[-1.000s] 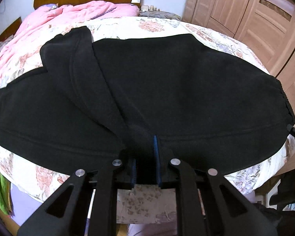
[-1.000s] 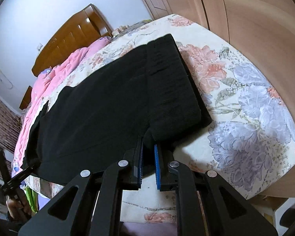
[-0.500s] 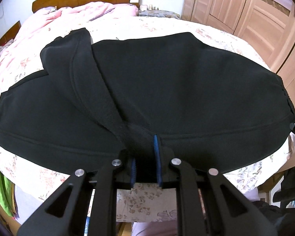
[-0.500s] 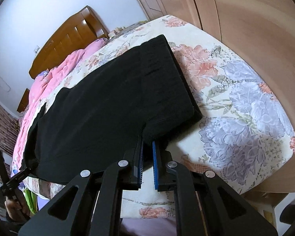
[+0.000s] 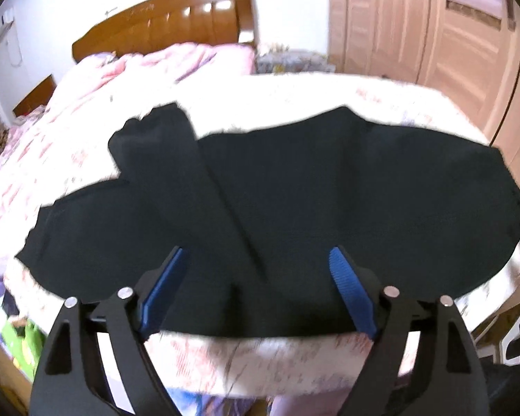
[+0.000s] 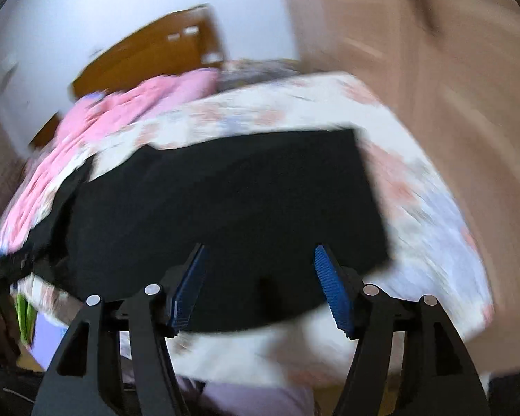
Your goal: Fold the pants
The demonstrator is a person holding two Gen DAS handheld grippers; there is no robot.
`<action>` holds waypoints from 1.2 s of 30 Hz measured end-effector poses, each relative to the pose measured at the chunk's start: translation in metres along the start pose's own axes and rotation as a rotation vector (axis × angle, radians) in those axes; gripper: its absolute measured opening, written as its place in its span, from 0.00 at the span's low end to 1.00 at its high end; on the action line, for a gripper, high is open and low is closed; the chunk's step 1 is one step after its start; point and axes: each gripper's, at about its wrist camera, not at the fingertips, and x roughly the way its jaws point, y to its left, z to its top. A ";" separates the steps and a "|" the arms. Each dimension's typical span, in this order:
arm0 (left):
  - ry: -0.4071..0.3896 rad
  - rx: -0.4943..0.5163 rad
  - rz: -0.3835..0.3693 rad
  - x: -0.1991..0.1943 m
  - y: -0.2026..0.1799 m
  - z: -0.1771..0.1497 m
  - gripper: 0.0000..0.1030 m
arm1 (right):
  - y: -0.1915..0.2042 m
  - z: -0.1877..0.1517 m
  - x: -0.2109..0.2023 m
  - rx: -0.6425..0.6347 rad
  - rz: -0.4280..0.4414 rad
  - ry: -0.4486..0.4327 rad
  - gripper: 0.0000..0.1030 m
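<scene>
Black pants [image 5: 329, 190] lie spread flat across the floral bedsheet [image 5: 294, 93], with a narrow leg part folded up toward the far left. My left gripper [image 5: 256, 256] is open and empty, its blue pads just above the pants' near edge. In the right wrist view the pants [image 6: 242, 201] lie flat with their square waistband end at the right. My right gripper [image 6: 258, 253] is open and empty over the near edge. This view is blurred by motion.
A pink quilt [image 5: 128, 72] lies at the bed's far left below a wooden headboard [image 5: 170, 17]. Wooden wardrobe doors [image 5: 433, 34] stand close at the right. The bed's near edge [image 5: 260, 364] drops off below the grippers. Green items [image 5: 20, 339] sit at the lower left.
Both grippers were shut on the pants' near edge and have opened, letting the cloth go. Both have drawn back a little; the pants now lie flat on the bed.
</scene>
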 end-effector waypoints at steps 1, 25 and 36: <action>-0.008 0.016 0.002 0.003 -0.005 0.006 0.82 | 0.014 0.004 0.010 -0.044 0.010 0.002 0.62; 0.166 0.117 -0.127 0.099 -0.050 0.011 0.99 | 0.025 0.069 0.149 -0.309 -0.173 0.184 0.85; 0.157 0.121 -0.142 0.098 -0.047 0.008 0.99 | 0.022 0.059 0.120 -0.287 -0.182 0.207 0.86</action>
